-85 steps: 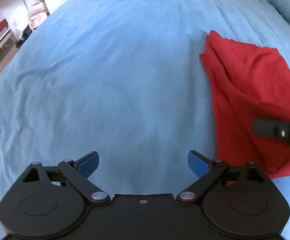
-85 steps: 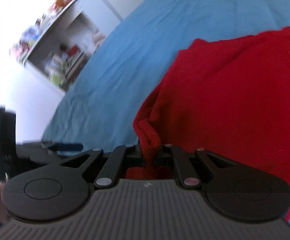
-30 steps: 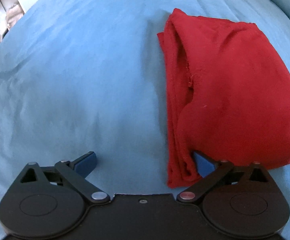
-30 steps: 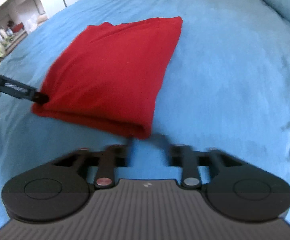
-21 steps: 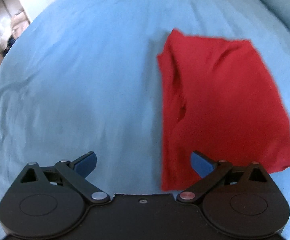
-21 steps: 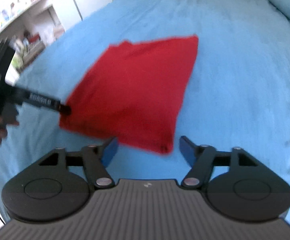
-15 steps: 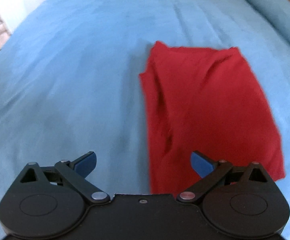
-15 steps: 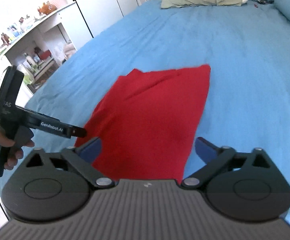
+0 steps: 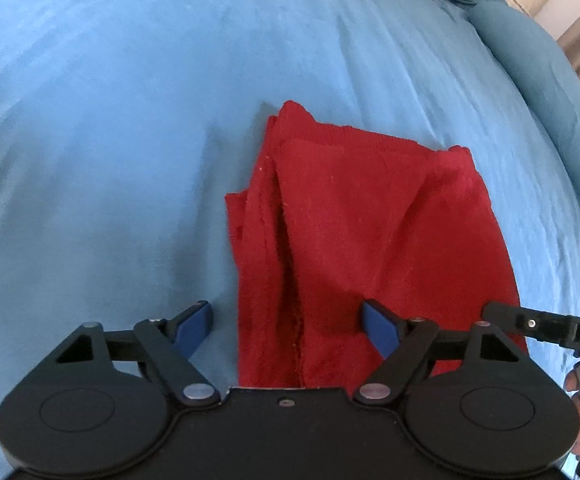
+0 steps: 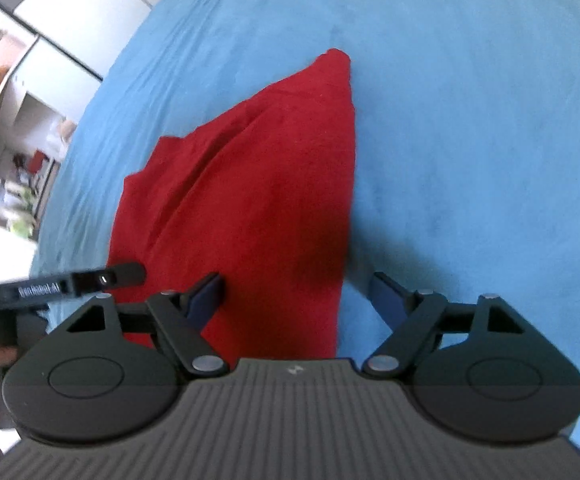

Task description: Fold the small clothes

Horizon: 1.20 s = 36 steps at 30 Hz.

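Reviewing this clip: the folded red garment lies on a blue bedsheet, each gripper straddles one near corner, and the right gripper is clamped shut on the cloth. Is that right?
Not quite. The right gripper is not clamped: its jaws stand apart, closing, with the red garment between them unpressed, as the right wrist view shows. The rest holds: the folded garment lies on the blue bedsheet, and the left gripper straddles the other near corner.

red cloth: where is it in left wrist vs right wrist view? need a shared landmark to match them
Left wrist: red cloth centre to lower right, its near left edge between the closing jaws of the left gripper.
Right wrist: red cloth centre-left, its near right edge between the closing jaws of the right gripper.
Shared landmark: blue bedspread.
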{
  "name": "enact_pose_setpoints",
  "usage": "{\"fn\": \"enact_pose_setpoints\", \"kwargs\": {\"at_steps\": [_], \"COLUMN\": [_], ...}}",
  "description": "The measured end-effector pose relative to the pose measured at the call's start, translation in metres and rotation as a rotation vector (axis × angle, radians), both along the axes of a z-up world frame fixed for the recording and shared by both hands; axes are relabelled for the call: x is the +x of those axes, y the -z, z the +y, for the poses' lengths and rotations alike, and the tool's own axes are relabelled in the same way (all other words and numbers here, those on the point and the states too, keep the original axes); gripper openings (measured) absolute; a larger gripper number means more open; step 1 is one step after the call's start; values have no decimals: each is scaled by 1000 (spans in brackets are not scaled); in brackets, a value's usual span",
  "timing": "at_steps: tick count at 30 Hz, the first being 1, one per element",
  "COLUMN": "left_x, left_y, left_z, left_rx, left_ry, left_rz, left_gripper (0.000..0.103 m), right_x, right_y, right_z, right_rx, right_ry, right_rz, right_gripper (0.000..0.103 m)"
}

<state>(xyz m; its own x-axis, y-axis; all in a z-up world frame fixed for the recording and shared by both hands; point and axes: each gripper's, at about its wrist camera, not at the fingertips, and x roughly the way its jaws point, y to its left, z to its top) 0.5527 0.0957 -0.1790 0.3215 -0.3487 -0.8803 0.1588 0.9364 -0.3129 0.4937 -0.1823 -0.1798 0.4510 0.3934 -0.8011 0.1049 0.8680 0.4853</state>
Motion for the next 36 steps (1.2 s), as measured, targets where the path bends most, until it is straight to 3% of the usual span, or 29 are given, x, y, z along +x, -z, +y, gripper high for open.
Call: {"fn": "enact_pose_setpoints", "kwargs": {"at_steps": [1,2,4,7,11,16,21,25,28,30,31,32,33,35,36], "left_x": [0,0,-1,-3,-21,-60,-112,-139,-151,-156,-158,-161,-165,-179,-180], "left_y": [1,1,1,-9,-34,-76,-99,-63,-36,-31,-31,-30,-31,-36,-37], "left_z": [-1,0,-6,-17,-34,-53,-85,-124,-146,-149,-145,-146,-142,-132,-128], "left_rx": [-11,-23,-42,-5,65,-13,-73,-41,52,82,73,78,96,123,134], "left_ry": [-4,-1,18,41,75,58,62,61,61,47,34,29,23,19,18], "left_rz": [2,8,18,-7,-102,-152,-138,-33,-52,-90,-103,-115,-132,-204,-220], "left_gripper": [80,71,54,32,28,27,27,29,29,37,53,79,88,91,91], "right_x": [1,2,5,5,-4,-37,-94,-136,-158,-168,-172,-175,-175,-177,-181], "right_y": [2,4,7,-2,-28,-70,-107,-103,-65,-36,-26,-21,-20,-23,-30], "right_z": [0,0,6,15,21,10,-39,-75,-100,-114,-121,-125,-125,-118,-116], "right_rx": [13,27,53,4,-42,-25,2,-43,-61,-74,-52,-47,-57,-102,-137], "right_ry": [10,15,6,-13,-38,-5,31,37,56,72,81,88,85,70,68], "right_rz": [-2,-7,-6,-34,-108,-202,-204,-154,-98,-90,-99,-106,-111,-127,-137], "right_gripper": [91,79,69,50,44,43,43,44,44,47,51,62,65,87,92]}}
